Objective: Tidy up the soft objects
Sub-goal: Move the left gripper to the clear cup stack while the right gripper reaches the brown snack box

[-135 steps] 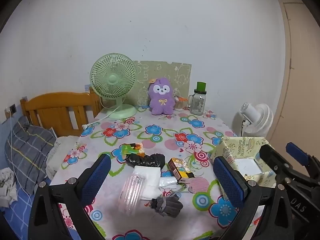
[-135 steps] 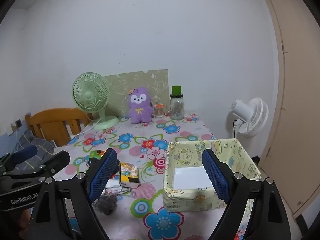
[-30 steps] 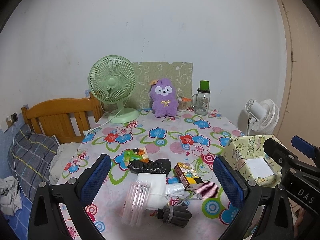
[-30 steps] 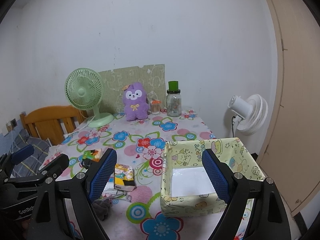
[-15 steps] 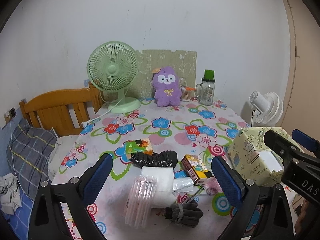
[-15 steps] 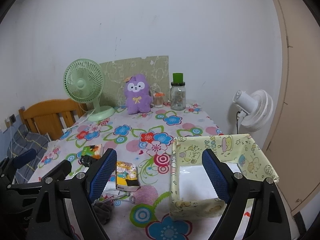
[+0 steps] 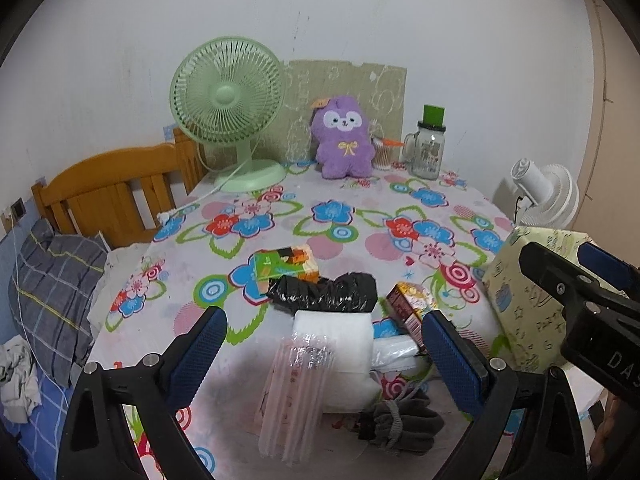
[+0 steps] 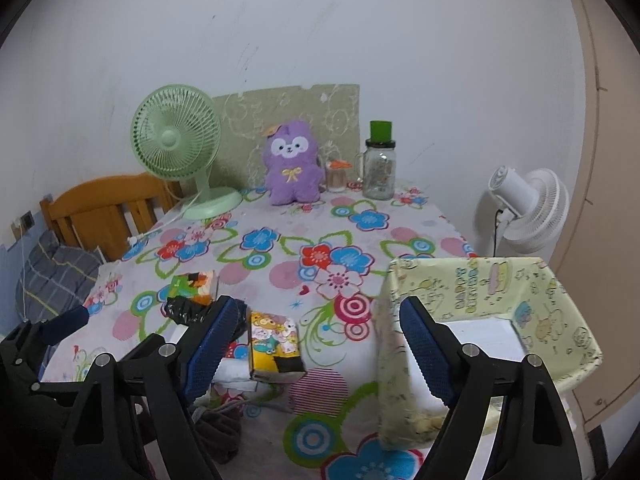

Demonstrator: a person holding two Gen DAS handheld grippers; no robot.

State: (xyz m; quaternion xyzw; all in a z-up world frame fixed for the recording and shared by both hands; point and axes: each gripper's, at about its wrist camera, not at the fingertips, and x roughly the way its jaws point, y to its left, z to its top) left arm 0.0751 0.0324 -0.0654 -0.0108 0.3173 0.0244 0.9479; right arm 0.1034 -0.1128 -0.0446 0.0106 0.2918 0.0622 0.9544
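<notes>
Two grippers hang over a flowered tablecloth (image 7: 340, 248) and neither has anything in its grasp, so the step in hand looks like the approach: choosing the first soft thing from the heap at the near edge. That heap holds a grey glove (image 7: 404, 424), a black plastic bag (image 7: 324, 294), a white foam pad (image 7: 332, 344) and a clear air-cushion sleeve (image 7: 296, 396), mixed with two small cartons. The yellow patterned box (image 8: 492, 312), open-topped and empty but for its white floor, stands on the table's right side and is the likely place for them. The left gripper (image 7: 324, 356) is spread wide, its blue pads flanking the foam pad and sleeve from above without touching them. The right gripper (image 8: 312, 344) is also released, its jaws closing a little with nothing between them; it hovers between the cartoon carton (image 8: 274, 344) and the box wall. Next, one gripper would have to drop lower onto a single soft item, probably the glove or foam, and pinch it free of the cartons
</notes>
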